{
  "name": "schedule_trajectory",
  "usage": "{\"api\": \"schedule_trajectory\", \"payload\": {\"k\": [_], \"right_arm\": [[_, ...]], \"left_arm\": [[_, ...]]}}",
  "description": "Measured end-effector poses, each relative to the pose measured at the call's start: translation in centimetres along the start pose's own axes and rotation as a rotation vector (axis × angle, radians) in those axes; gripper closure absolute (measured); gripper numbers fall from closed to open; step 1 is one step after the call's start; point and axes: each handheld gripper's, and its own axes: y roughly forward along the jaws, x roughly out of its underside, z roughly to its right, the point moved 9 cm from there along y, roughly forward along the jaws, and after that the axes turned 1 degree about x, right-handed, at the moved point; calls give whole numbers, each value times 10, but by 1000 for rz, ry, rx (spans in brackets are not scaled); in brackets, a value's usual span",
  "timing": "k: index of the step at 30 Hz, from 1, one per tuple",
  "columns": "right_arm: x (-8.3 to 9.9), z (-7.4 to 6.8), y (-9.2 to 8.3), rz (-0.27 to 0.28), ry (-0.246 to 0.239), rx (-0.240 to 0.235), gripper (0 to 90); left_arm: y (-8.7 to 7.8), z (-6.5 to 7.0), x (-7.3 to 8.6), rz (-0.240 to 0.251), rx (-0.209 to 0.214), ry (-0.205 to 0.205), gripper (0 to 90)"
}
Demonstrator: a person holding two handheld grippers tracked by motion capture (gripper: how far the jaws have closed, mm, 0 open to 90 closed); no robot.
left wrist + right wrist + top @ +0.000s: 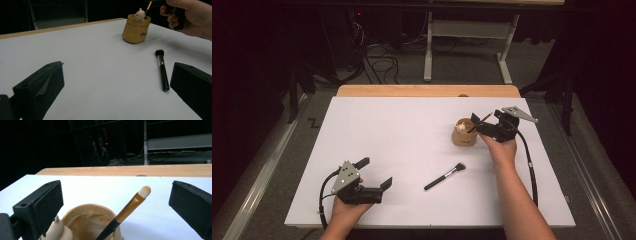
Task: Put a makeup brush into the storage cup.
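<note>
Here the slim brush with black handle, gold ferrule and pale tip (130,206) stands slanted in the tan sack-shaped ceramic pot (86,218), between the spread jaws of the right hand-held gripper (116,205), untouched. A cream figurine (139,13) perches on the pot's rim; its lower part is cut off. The left hand-held gripper (374,172) is spread too.

- My high view looks forward and down from above my side of the white table (412,165), far enough to take in all of it.
- My left gripper view sits low, skimming the table toward the tan cup (136,31) at upper right.
- My right gripper view hangs just over that cup (87,220), at lower centre.
- All three share the cup.
</note>
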Motion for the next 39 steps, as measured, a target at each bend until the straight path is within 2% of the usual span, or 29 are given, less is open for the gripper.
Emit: {"api": "schedule_trajectory", "payload": {"k": [5, 9, 17, 36, 39], "right_arm": [[1, -1, -4, -10, -28, -8, 2], [0, -2, -10, 3, -44, -12, 2], [5, 3, -21, -8, -49, -2, 2], [23, -9, -55, -15, -87, -42, 2], [24, -12, -60, -10, -114, -49, 2]], "left_arm": [[1, 0, 0, -2, 1, 2, 2], [1, 1, 0, -3, 1, 1, 2], [2, 0, 1, -8, -4, 0, 2], [2, -2, 2, -12, -12, 0, 2], [2, -2, 1, -10, -12, -3, 2]]}}
